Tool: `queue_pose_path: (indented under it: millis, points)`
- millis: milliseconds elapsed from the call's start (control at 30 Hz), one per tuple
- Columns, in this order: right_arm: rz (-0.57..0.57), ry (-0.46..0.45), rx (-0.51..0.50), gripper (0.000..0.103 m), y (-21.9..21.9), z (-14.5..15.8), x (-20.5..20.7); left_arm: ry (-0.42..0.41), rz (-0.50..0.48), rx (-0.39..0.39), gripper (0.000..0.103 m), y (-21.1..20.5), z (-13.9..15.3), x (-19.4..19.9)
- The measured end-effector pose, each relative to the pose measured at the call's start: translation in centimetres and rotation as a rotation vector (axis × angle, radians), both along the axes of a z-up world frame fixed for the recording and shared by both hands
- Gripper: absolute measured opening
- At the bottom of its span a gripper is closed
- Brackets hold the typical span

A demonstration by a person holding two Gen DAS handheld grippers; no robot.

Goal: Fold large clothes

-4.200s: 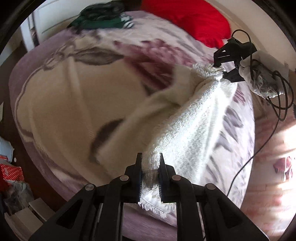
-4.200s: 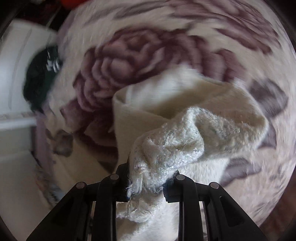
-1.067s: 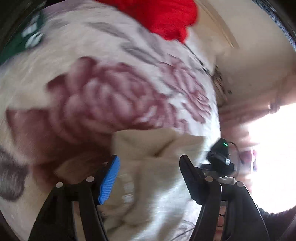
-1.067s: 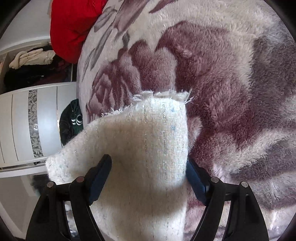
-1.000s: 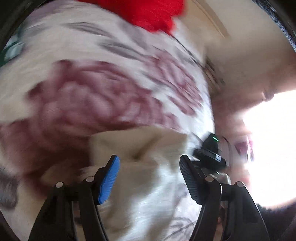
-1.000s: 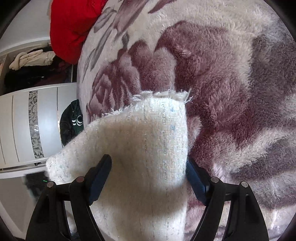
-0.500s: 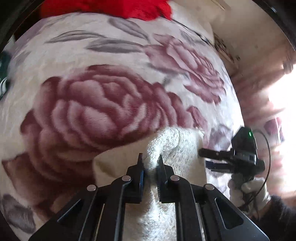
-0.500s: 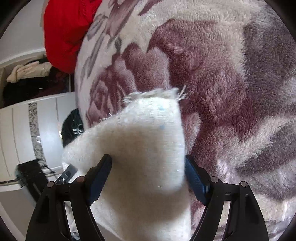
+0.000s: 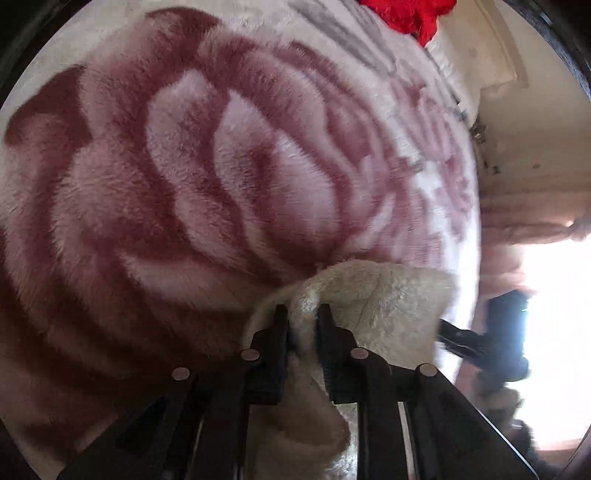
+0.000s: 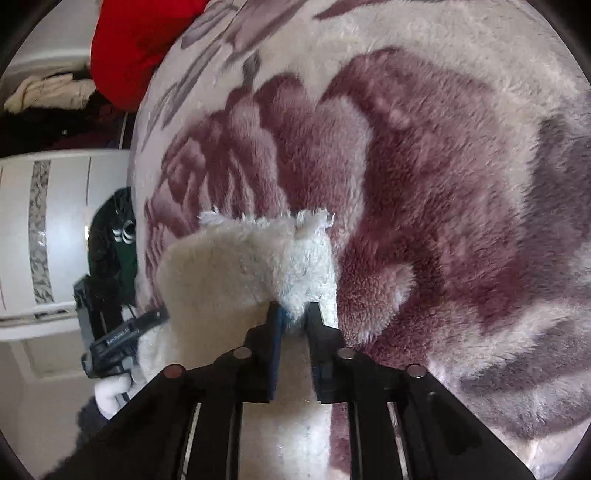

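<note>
The cream garment [image 10: 236,280] lies bunched on the bed [image 10: 443,184], long axis unclear, both the left gripper [image 9: 300,314] and right gripper [image 10: 293,314] fingers pinching its folds, left opening, right closing; writing on the left gripper is unreadable.

Two wrist fisheyes, each looking forward and steeply down along its own tool's fingers, very close to the bed. In the left wrist view we face the rose-print blanket [image 9: 207,177], with the right tool [image 9: 448,334] at the right edge. In the right wrist view we face the same blanket [image 10: 443,192], left tool [image 10: 155,317] at left. We share the cream garment [image 9: 384,299] [image 10: 229,273] and the red bedding [image 9: 410,14] [image 10: 140,40].
</note>
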State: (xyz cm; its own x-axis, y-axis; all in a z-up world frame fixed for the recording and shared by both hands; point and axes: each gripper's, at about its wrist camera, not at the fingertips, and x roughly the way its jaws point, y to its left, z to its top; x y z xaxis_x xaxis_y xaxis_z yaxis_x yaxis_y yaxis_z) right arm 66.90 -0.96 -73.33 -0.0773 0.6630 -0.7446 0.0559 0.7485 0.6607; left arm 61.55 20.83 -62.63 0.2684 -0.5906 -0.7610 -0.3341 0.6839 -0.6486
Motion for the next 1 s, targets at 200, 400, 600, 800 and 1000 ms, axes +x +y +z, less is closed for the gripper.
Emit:
queue_pose_path:
  millis: [200, 400, 600, 800, 1000]
  points:
    - [-0.030, -0.041, 0.153, 0.093, -3.6, 1.7, -1.1, -0.144, 0.104, -0.094, 0.071, 1.8, 8.1, -8.4]
    - [0.099, 0.192, 0.367, 0.098, -1.2, -3.9, -3.5, -0.088, 0.301, -0.124, 0.071, 1.2, 9.4, -22.9]
    - [0.357, 0.210, 0.377, 0.103, 6.1, -4.6, -5.9, -0.004, 0.532, -0.148, 0.071, -2.1, 6.4, -34.9]
    - [0.281, 0.143, 0.246, 0.045, 5.3, -3.5, -6.6, 0.047, 0.642, -0.144, 0.071, -5.4, 4.3, -40.0]
    - [0.063, 0.038, 0.222, 0.033, 1.3, -0.2, -9.3, 0.042, 0.666, -0.137, 0.071, -7.2, 3.8, -40.6]
